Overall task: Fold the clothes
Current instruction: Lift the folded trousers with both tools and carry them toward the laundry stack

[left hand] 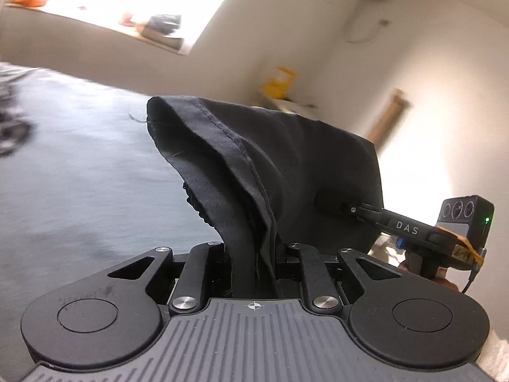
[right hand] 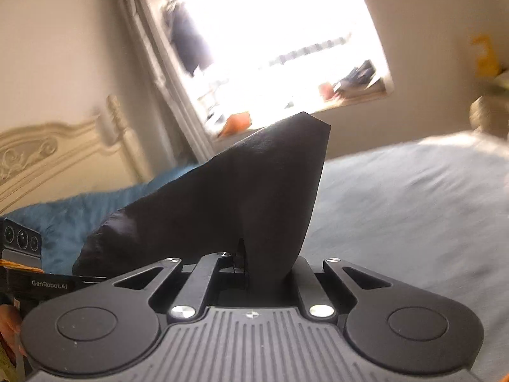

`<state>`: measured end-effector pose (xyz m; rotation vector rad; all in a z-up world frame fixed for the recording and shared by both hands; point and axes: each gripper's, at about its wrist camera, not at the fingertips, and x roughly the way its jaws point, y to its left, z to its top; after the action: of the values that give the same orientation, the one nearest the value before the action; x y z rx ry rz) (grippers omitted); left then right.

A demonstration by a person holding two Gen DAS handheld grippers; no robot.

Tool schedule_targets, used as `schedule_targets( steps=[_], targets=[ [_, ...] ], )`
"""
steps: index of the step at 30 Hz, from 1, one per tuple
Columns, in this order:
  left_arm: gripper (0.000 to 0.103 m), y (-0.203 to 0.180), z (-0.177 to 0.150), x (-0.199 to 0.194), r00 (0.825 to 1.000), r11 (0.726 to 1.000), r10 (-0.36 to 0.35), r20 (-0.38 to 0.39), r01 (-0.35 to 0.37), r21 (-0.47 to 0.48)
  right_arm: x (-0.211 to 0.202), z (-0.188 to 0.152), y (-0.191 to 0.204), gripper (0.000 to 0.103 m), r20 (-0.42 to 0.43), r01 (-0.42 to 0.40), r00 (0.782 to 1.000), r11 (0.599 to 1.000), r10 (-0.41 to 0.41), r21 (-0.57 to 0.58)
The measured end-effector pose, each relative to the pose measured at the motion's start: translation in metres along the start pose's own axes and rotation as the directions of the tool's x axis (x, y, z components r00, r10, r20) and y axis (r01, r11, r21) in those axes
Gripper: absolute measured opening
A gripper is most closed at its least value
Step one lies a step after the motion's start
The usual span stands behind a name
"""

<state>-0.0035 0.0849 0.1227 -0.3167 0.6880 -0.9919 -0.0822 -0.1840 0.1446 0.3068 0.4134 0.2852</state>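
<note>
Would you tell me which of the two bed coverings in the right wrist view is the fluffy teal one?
It is the blanket on the left below the carved headboard, behind the black garment. The other covering, the sheet on the right, is smooth and pale grey-blue.

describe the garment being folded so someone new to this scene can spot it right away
Start at the bed with the pale grey sheet under the bright window. Held up above it is a black garment, pinched in both the left claw and the right claw. Its plain black cloth sets it apart from the fuzzy blue blanket behind.
</note>
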Motion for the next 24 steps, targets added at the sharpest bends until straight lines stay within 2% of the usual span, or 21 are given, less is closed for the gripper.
schedule_targets(
  steps=[2, 5, 8, 11, 14, 17, 20, 22, 24],
  targets=[
    [0.014, -0.027, 0.003, 0.032, 0.997, 0.997, -0.073, -0.025, 0.074, 0.019, -0.038, 0.007, -0.026, 0.005, 0.041, 0.059, 0.997, 0.998, -0.06, 0.012],
    [0.014, -0.072, 0.004, 0.087, 0.982, 0.983, -0.175, -0.075, 0.178, 0.037, -0.093, 0.015, -0.067, 0.005, 0.081, 0.167, 0.982, 0.985, -0.169, 0.038],
    [0.014, -0.117, -0.001, 0.144, 0.956, 0.962, -0.266, -0.123, 0.271, 0.023, -0.149, 0.021, -0.11, 0.005, 0.095, 0.28, 0.954, 0.958, -0.284, 0.06],
    [0.014, -0.158, -0.012, 0.204, 0.927, 0.944, -0.33, -0.177, 0.33, -0.031, -0.194, 0.029, -0.157, 0.005, 0.078, 0.368, 0.924, 0.926, -0.375, 0.086],
    [0.014, -0.194, -0.029, 0.261, 0.896, 0.928, -0.371, -0.242, 0.354, -0.114, -0.224, 0.038, -0.207, 0.005, 0.017, 0.449, 0.891, 0.887, -0.453, 0.109],
    [0.014, -0.211, -0.049, 0.313, 0.864, 0.916, -0.393, -0.314, 0.341, -0.21, -0.239, 0.039, -0.257, 0.005, -0.076, 0.516, 0.857, 0.849, -0.51, 0.115],
    [0.014, -0.222, -0.07, 0.358, 0.829, 0.902, -0.416, -0.373, 0.325, -0.282, -0.239, 0.032, -0.301, 0.005, -0.173, 0.564, 0.821, 0.819, -0.544, 0.105],
    [0.014, -0.226, -0.085, 0.383, 0.81, 0.897, -0.426, -0.402, 0.32, -0.307, -0.231, 0.03, -0.324, 0.004, -0.219, 0.579, 0.806, 0.809, -0.55, 0.101],
    [0.014, -0.224, -0.095, 0.409, 0.8, 0.899, -0.421, -0.428, 0.306, -0.313, -0.222, 0.027, -0.347, 0.004, -0.265, 0.594, 0.789, 0.799, -0.555, 0.095]
  ],
)
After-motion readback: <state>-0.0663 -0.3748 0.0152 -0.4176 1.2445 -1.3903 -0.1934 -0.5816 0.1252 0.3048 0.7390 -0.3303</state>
